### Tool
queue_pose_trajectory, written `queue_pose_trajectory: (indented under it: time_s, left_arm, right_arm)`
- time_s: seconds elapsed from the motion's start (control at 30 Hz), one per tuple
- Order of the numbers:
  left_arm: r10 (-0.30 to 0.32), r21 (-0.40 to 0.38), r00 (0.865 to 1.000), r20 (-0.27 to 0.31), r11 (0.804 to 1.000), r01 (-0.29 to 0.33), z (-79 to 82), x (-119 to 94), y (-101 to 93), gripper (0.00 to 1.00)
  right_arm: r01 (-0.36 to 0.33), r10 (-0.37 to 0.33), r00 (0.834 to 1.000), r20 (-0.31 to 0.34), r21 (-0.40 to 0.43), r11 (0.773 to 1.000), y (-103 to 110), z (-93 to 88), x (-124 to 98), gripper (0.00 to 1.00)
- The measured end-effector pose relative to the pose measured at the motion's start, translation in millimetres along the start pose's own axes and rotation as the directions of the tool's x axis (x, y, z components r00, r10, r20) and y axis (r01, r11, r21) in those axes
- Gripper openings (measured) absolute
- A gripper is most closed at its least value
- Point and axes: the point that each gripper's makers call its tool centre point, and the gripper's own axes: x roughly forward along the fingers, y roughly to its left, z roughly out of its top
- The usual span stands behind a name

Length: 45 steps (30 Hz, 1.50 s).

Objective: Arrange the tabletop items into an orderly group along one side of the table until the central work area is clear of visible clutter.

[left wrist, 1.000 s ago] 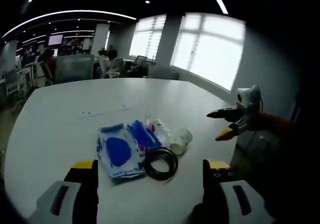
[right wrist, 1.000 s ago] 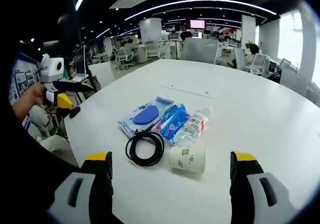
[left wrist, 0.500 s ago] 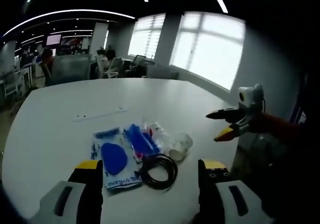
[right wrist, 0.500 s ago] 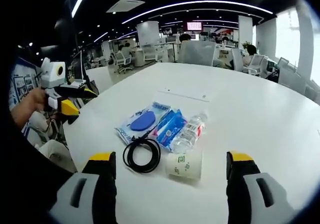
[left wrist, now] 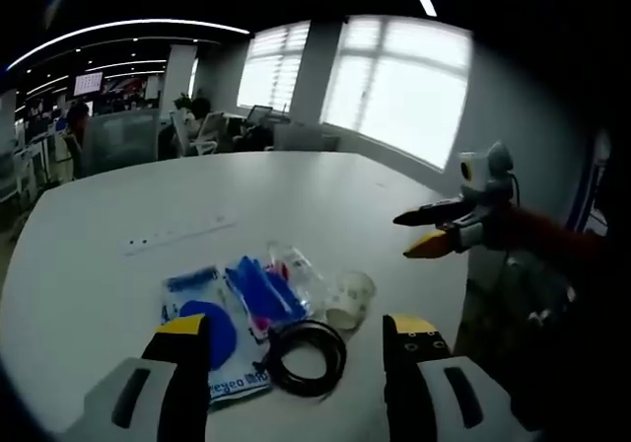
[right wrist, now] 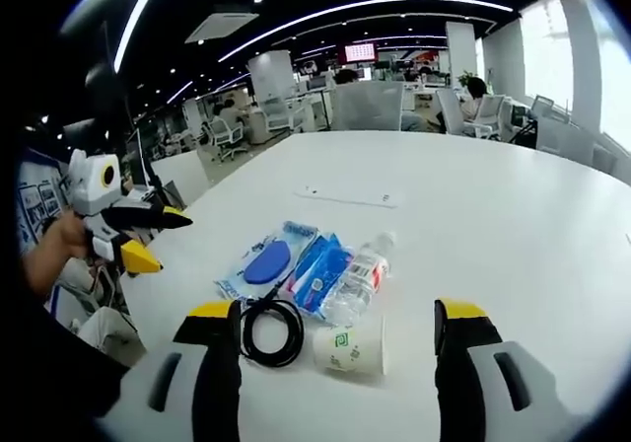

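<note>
In the left gripper view, the left tool [left wrist: 296, 363] hovers low over the near edge of the white bench [left wrist: 118, 195], its two yellow-tipped jaws standing wide apart and holding nothing. Between and just beyond them lies the cluster of items: at the left a flat clear packet with a blue oval [left wrist: 202, 329], partly behind the left jaw; next a blue wrapped pack [left wrist: 261, 292]; then a plastic bottle [left wrist: 296, 269] lying on its side with a red label; and at the right a paper cup [left wrist: 350, 299] tipped over, its mouth facing the camera. A coiled black cable [left wrist: 301, 355] lies in front of them, touching the packet's corner. Farther back on the bench sits a white power strip [left wrist: 177, 233], well apart from the cluster. At the right of this view the right tool [left wrist: 419, 230] is held out level over the bench's edge by a hand in a red sleeve [left wrist: 542, 240], jaws parted with nothing between them.

In the right gripper view, the left tool [right wrist: 148, 237] shows at the far left, gripped by a hand [right wrist: 59, 245] beside the bench's edge, jaws parted. The right tool [right wrist: 335, 363] has its jaws wide and empty, the cable [right wrist: 271, 331] and cup [right wrist: 350, 348] lying between them
</note>
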Motion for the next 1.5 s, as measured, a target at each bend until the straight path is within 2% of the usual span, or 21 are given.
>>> queue_pose_trajectory:
  time_s: [0.3, 0.5, 0.63, 1.0, 1.17, 1.3, 1.4, 1.5]
  left_arm:
    - [-0.029, 0.014, 1.0, 0.003, 0.999, 0.029, 14.0, 27.2, -8.4, 0.66]
    - [-0.031, 0.005, 1.0, -0.006, 1.0, 0.031, 17.4, 40.8, -8.9, 0.64]
    - [-0.015, -0.008, 1.0, -0.006, 1.0, 0.015, 19.6, 51.8, -4.0, 0.64]
    - [-0.024, -0.027, 1.0, -0.003, 0.999, 0.024, 30.9, 67.1, -14.1, 0.64]
    - [-0.036, -0.076, 0.999, -0.041, 0.997, 0.033, 29.2, 78.8, -17.3, 0.63]
    - [-0.042, -0.102, 0.997, -0.068, 0.994, 0.035, 27.6, 89.8, -18.3, 0.63]
    - [-0.105, -0.181, 0.991, -0.08, 0.979, 0.089, 26.7, 99.6, -31.1, 0.66]
    - [-0.1, -0.16, 0.989, -0.112, 0.984, 0.081, 22.6, 108.9, -33.1, 0.67]
  right_arm:
    - [0.003, -0.003, 1.0, -0.027, -0.025, 1.0, -9.6, 20.7, 16.5, 0.73]
    - [0.002, -0.004, 0.999, -0.052, -0.044, 0.999, -12.1, 25.6, 28.7, 0.72]
    - [0.001, -0.002, 0.999, -0.051, -0.021, 1.0, -18.6, 31.4, 37.2, 0.72]
    - [-0.008, 0.01, 0.998, -0.062, 0.022, 1.0, -35.1, 45.5, 62.9, 0.69]
    - [-0.013, 0.017, 0.997, -0.079, 0.043, 0.999, -35.2, 52.8, 70.4, 0.68]
    - [-0.012, 0.014, 0.995, -0.103, 0.015, 1.0, -35.3, 59.3, 77.7, 0.67]
    - [-0.028, 0.03, 0.992, -0.122, 0.018, 0.999, -37.5, 62.6, 86.0, 0.66]
    - [-0.043, 0.048, 0.99, -0.133, 0.04, 0.998, -43.6, 66.9, 96.3, 0.65]
